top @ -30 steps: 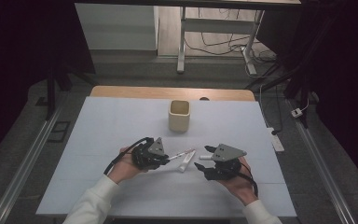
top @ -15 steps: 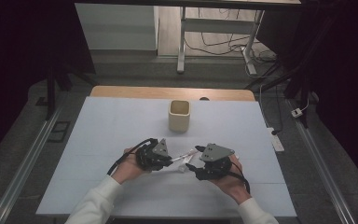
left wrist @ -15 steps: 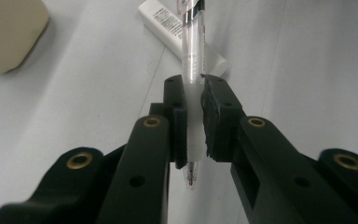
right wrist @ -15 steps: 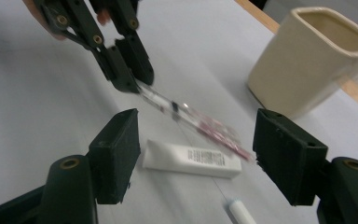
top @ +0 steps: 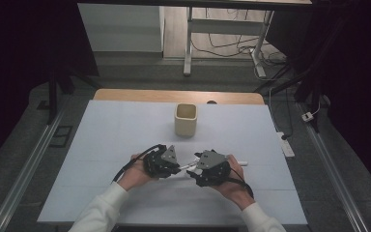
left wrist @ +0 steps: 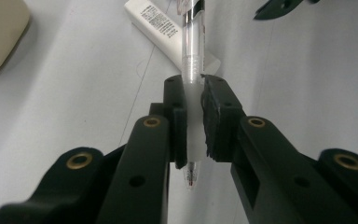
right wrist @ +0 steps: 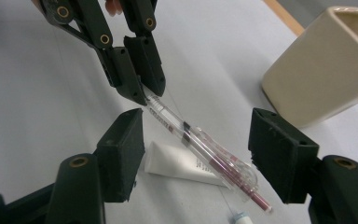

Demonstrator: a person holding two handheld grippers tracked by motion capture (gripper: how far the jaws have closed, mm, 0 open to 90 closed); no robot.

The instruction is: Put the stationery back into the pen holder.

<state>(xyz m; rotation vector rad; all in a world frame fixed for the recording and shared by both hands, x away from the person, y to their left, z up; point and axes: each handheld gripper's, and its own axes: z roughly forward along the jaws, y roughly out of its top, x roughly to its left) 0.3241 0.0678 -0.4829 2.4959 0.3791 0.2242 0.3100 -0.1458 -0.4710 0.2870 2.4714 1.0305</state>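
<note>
Your left tool (left wrist: 193, 116) pinches the clear pen (right wrist: 200, 149) near its tip, holding it off the desk (top: 125, 130) so its rear end juts out. Your right tool (right wrist: 196, 158), jaws spread but just closing, straddles that end above the white tube (right wrist: 177, 164).

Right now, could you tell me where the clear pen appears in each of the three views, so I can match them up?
High view: the clear pen lies low in the middle, bridging the left gripper and right gripper.
Left gripper view: upper middle, clamped between the jaws, running up to the top edge.
Right gripper view: middle, slanting down to the right between that gripper's open jaws.
Shared landmark: the cream cup.
</note>
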